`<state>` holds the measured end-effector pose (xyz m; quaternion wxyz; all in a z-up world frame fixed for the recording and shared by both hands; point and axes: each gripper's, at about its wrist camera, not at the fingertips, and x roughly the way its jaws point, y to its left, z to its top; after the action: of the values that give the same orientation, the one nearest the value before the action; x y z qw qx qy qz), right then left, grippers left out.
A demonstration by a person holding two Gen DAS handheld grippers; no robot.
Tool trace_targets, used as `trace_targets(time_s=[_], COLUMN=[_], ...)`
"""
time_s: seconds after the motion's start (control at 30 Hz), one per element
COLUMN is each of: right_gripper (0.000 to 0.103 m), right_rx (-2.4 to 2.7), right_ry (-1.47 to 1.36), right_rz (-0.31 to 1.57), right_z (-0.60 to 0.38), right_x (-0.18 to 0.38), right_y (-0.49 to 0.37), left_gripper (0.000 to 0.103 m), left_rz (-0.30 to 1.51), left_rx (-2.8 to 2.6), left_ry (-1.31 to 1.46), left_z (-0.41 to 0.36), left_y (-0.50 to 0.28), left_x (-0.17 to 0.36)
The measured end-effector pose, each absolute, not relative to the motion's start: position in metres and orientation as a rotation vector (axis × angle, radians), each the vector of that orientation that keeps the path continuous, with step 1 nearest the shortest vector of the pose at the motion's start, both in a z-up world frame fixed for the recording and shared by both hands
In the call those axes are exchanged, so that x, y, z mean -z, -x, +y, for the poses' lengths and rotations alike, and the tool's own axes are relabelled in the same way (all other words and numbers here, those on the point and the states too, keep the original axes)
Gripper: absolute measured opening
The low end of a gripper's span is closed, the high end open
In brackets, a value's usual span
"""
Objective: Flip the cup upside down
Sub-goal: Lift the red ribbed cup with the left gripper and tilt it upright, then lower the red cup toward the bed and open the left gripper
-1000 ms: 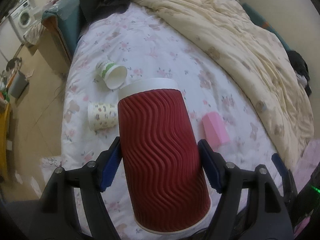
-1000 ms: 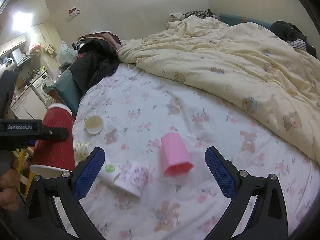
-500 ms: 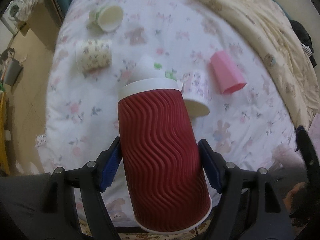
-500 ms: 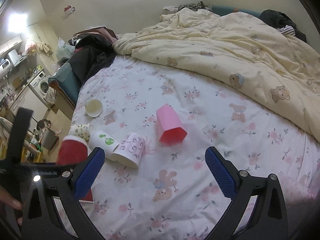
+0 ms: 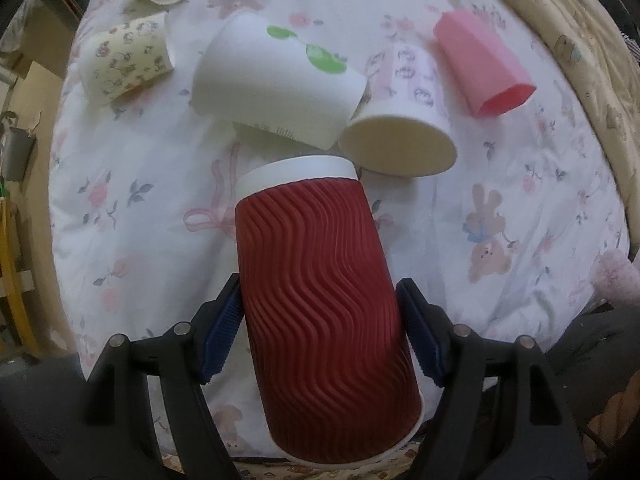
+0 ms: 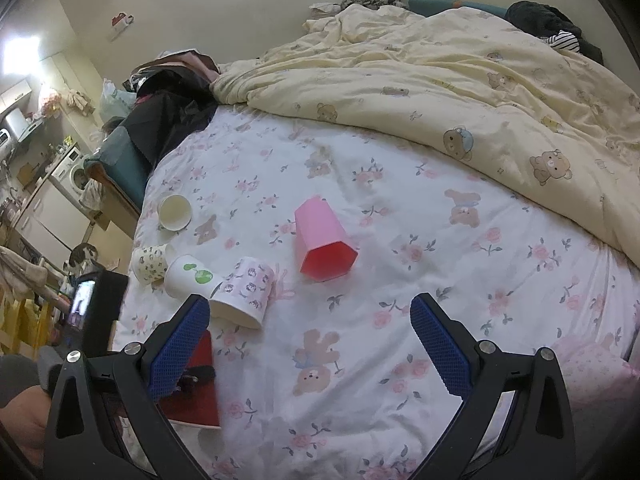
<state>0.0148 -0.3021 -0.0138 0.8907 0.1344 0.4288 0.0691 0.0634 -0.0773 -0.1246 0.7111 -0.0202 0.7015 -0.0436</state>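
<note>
Holding red cup [image 5: 324,304] clamped in left gripper [image 5: 320,332] over bed sheet [image 5: 500,208], rim end nearest cam. Lowering rim-first, keeping level, avoiding white cup [image 5: 276,80] ahead. Right gripper [image 6: 310,344] hanging wide, w/ nothing in it.

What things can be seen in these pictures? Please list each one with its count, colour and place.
red ribbed cup: 1, dark red with white rims, held between the left gripper's fingers, wide mouth toward the camera
white cup with green print: 1, white, lying on its side on the sheet
pink-patterned cup: 1, white and pink, lying beside the white cup
pink cup: 1, pink, lying on its side, farther right
cartoon cup: 1, cream, lying at left
plain cup: 1, cream, near the bed's left edge
sheet: 1, white with flowers, covers the bed
duvet: 1, pale yellow, far side
left gripper: 1, black and blue, shut on the red cup
right gripper: 1, black and blue, open, empty
</note>
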Motion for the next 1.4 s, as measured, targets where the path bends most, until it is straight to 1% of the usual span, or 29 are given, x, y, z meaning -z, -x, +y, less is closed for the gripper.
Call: trace_targets(time_s=[0.27,0.47,0.5,0.53,0.57,0.6,0.63,0.93,1.07,1.4], right_gripper=[0.102,0.102,0.102,0.102,0.102,0.102,0.102,0.102,0.102,0.102], right_rx=[-0.151,-0.151,-0.151,-0.15,-0.151,-0.151,-0.15,-0.159,-0.161,-0.165], right_ry=[-0.274,-0.277,-0.279,-0.28,-0.28,-0.277,-0.276,-0.273,-0.274,-0.276], right_rz=[0.898,0.9,0.901,0.901,0.902,0.901,0.901,0.9,0.9,0.902], right_z=[-0.297,-0.297,-0.296,-0.296,-0.295,-0.296,-0.296,-0.292,-0.292,-0.291], right_x=[0.015,0.016,0.017,0.017,0.018,0.017,0.017,0.02,0.019,0.018], right_y=[-0.018,-0.019,-0.019,-0.02,-0.02,-0.02,-0.02,-0.02,-0.02,-0.02], left_gripper=[0.073,0.074,0.076,0.083,0.088,0.098,0.102,0.102,0.102,0.102], left_rz=[1.562,1.558,1.559,1.556,1.549,1.543,1.537,1.523,1.48,1.304], left_rx=[0.091,0.087,0.087,0.091,0.092,0.09,0.088,0.09,0.089,0.112], left_ry=[0.057,0.086,0.086,0.088,0.084,0.074,0.058,0.067,0.055,0.111], left_z=[-0.076,-0.074,-0.072,-0.072,-0.07,-0.069,-0.071,-0.068,-0.063,-0.038], left_y=[-0.066,-0.073,-0.075,-0.075,-0.073,-0.074,-0.074,-0.071,-0.068,-0.063], left_x=[0.133,0.135,0.136,0.135,0.133,0.131,0.13,0.116,0.097,0.032])
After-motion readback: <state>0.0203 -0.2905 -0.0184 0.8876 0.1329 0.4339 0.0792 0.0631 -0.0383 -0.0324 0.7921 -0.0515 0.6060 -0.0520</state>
